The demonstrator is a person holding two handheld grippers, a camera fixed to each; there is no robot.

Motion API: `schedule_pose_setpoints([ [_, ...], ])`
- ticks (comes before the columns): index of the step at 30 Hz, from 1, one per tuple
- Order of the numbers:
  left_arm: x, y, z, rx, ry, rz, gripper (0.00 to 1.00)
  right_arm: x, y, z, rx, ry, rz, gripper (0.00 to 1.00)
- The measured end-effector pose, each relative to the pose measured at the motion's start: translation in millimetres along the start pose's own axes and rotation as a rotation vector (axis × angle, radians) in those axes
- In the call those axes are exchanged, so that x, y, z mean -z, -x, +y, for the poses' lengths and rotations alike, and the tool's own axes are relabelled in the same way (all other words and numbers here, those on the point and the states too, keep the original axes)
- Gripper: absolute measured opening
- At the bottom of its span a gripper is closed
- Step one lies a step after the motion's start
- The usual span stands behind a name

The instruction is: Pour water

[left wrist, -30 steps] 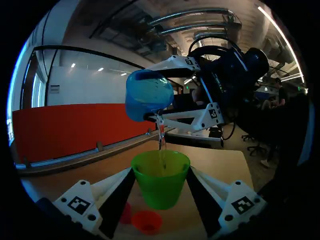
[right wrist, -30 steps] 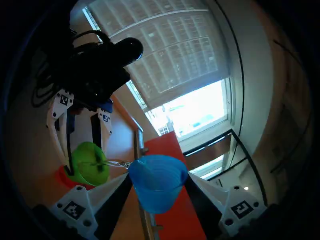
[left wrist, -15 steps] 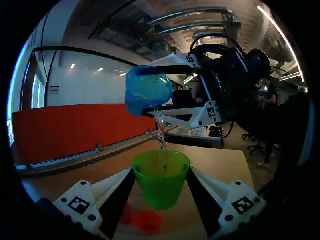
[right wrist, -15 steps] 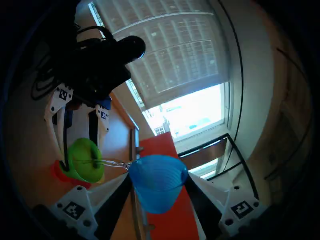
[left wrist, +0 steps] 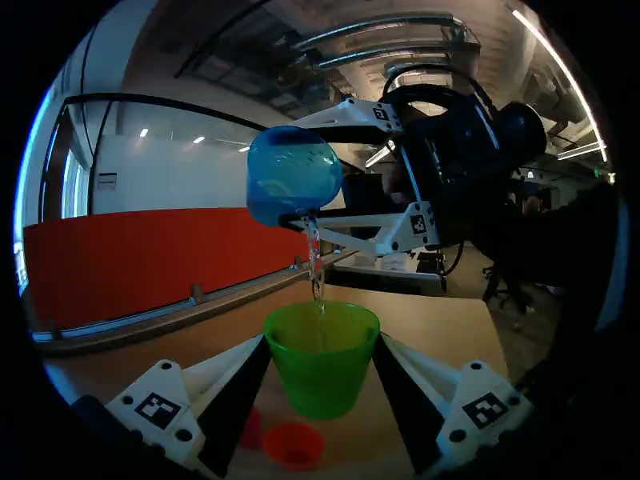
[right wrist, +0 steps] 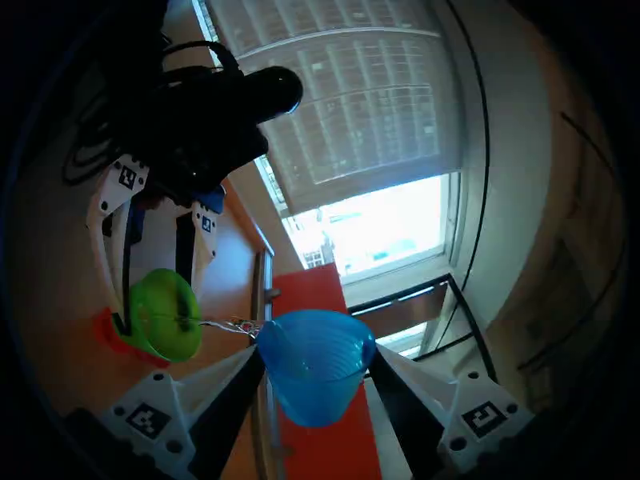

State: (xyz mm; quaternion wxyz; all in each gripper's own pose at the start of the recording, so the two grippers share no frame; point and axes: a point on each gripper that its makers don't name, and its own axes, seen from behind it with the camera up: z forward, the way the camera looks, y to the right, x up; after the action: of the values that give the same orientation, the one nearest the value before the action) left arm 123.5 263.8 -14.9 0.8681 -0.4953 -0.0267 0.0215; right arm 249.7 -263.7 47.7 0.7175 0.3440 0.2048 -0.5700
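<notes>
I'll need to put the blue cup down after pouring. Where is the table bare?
Bare wood runs right of the green cup to the far edge of the table, and left of it up to the rail under the red partition. It is crowded just this side of the green cup, where small red cups lie.

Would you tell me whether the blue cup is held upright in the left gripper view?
No, the blue cup is tipped, and a stream of water runs from its rim into the green cup.
</notes>
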Motion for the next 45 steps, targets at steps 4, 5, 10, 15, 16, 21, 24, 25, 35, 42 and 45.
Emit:
schedule_pose_setpoints([
  [4,0.5,-0.4,-0.3,-0.001,-0.002,0.001,0.86,-0.5,-0.7,1.1,0.024,0.006,-0.001,0.91],
  [5,0.7,-0.5,-0.4,-0.002,-0.003,0.002,0.86,-0.5,-1.0,1.5,0.029,0.007,-0.001,0.91],
  [10,0.7,0.4,0.5,-0.005,-0.002,0.001,0.86,-0.8,-3.5,3.4,0.048,0.013,0.002,0.91],
  [15,1.0,0.8,0.9,-0.009,-0.002,0.001,0.86,-1.5,-6.2,5.7,0.068,0.020,0.004,0.91],
  [16,1.1,0.6,0.7,-0.010,-0.003,0.002,0.86,-1.6,-6.4,6.0,0.072,0.022,0.004,0.91],
  [21,1.6,0.0,0.4,-0.011,-0.003,0.003,0.86,-2.0,-7.6,8.9,0.095,0.030,0.005,0.91],
  [24,1.5,0.2,0.1,-0.010,-0.004,0.005,0.86,-2.2,-8.6,10.7,0.110,0.035,0.004,0.91],
  [25,1.5,0.3,0.0,-0.010,-0.004,0.005,0.86,-2.2,-9.0,10.9,0.116,0.036,0.004,0.91],
  [35,1.0,-0.2,1.5,-0.011,-0.003,0.008,0.86,-3.9,-10.2,10.6,0.170,0.043,0.002,0.91],
  [42,0.8,-0.3,-0.2,-0.011,-0.006,0.007,0.86,-3.9,-12.0,11.1,0.202,0.046,0.004,0.91],
  [45,0.6,-0.6,-0.9,-0.010,-0.008,0.007,0.86,-4.3,-11.6,11.6,0.226,0.049,0.002,0.91],
])
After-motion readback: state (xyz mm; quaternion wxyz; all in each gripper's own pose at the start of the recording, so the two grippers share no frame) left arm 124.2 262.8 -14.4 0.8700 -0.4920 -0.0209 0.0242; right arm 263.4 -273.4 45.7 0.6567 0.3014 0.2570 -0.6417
